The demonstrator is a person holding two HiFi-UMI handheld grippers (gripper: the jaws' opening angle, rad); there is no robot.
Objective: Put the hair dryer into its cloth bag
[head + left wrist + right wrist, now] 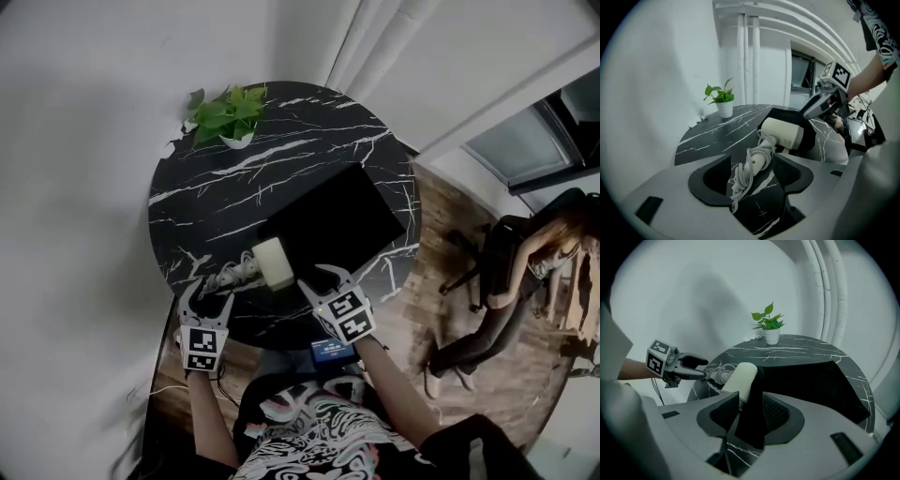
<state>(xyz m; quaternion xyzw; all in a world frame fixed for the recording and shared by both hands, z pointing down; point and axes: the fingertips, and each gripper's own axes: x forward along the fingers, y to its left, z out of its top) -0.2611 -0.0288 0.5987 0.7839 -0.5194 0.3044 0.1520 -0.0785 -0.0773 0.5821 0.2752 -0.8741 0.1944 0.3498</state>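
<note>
Jaws released, left gripper [752, 164] around cord-wrapped cream hair dryer [783, 133], right gripper [750, 398] astride limp black cloth bag [806, 380]

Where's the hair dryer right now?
In the head view, the hair dryer lies at the round table's near edge, beside the black bag's near-left corner.

Round black marble table [187, 202] by white wall [75, 141], potted plant [228, 114], wooden floor [436, 216], perhaps a window [525, 141].
</note>
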